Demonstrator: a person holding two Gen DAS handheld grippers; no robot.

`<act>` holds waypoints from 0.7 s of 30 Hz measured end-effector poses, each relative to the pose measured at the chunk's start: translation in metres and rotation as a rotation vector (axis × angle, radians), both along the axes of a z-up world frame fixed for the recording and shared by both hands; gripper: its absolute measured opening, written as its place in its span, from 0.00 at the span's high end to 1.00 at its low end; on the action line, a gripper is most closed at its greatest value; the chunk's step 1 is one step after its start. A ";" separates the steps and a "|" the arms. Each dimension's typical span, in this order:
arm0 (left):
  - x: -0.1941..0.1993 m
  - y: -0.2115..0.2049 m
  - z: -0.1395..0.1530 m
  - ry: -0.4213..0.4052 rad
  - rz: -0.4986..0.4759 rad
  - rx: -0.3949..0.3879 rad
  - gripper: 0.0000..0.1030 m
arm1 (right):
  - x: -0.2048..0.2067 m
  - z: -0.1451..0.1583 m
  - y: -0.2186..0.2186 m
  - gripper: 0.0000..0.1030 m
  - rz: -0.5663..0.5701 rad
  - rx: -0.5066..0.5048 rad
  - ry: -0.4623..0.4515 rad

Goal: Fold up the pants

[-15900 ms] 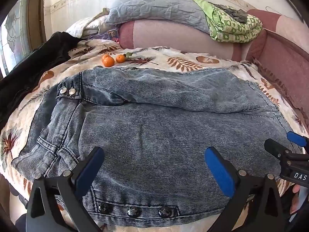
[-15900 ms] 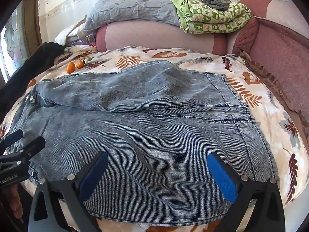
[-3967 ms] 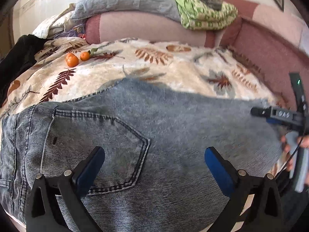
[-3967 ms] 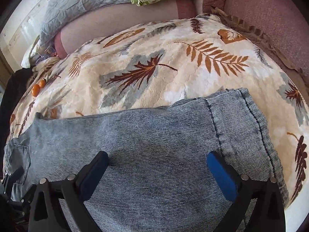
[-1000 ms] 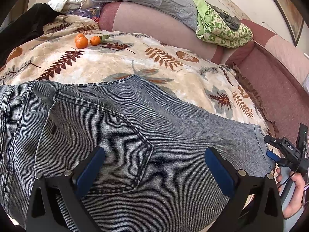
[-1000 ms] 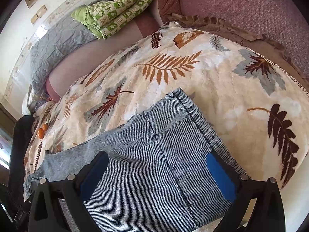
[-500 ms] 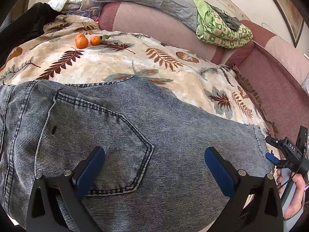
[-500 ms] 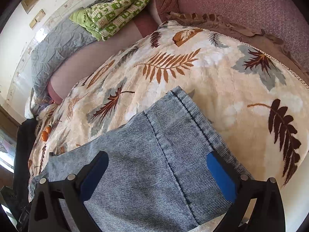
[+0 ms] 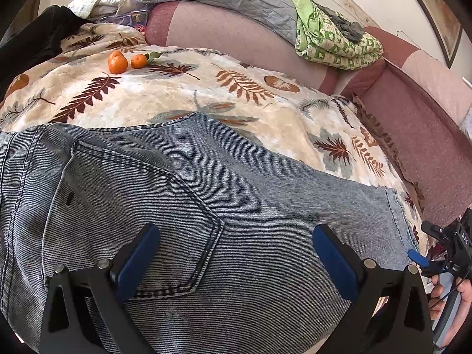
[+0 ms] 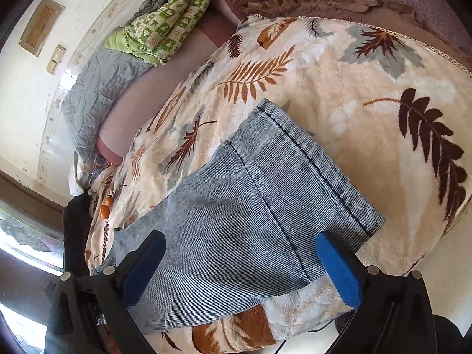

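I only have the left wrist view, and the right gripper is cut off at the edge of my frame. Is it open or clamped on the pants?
Observer: Open. In the right wrist view the right gripper has its jaws wide apart over the pants and grips nothing.
Operator: Which part of the pants is it facing?
Observer: The leg hem, which lies flat on the leaf-print blanket. Its near corner sits just ahead of the gripper.
Operator: Does that hem hang off the edge?
Observer: No. Blanket shows beyond the hem and along its near side.
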State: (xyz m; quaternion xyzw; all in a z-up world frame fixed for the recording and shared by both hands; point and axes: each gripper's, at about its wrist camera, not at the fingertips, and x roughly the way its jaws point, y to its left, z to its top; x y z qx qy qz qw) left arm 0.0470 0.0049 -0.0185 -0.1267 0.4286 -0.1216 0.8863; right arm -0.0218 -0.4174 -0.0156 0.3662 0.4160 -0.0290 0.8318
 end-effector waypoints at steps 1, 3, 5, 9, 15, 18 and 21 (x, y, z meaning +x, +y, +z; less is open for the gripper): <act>-0.001 0.001 0.001 -0.010 0.008 0.003 0.00 | 0.000 0.000 -0.001 0.00 -0.006 0.010 -0.003; -0.007 0.013 0.014 -0.086 0.072 -0.003 0.00 | 0.000 0.000 -0.003 0.00 -0.016 0.019 -0.011; -0.012 0.031 0.026 -0.160 0.151 -0.012 0.00 | -0.001 -0.001 -0.004 0.00 -0.025 0.027 -0.022; -0.004 0.055 0.016 -0.092 0.222 -0.065 0.00 | 0.000 0.000 -0.002 0.00 -0.017 0.010 -0.015; -0.006 0.032 0.018 -0.105 0.138 -0.035 0.00 | -0.022 0.005 -0.013 0.00 -0.061 0.078 0.036; -0.007 0.010 0.021 -0.122 0.061 -0.019 0.00 | -0.036 0.003 -0.026 0.00 -0.100 0.138 0.050; -0.007 -0.014 0.021 -0.123 -0.023 0.002 0.00 | -0.040 -0.009 -0.040 0.00 -0.137 0.188 0.073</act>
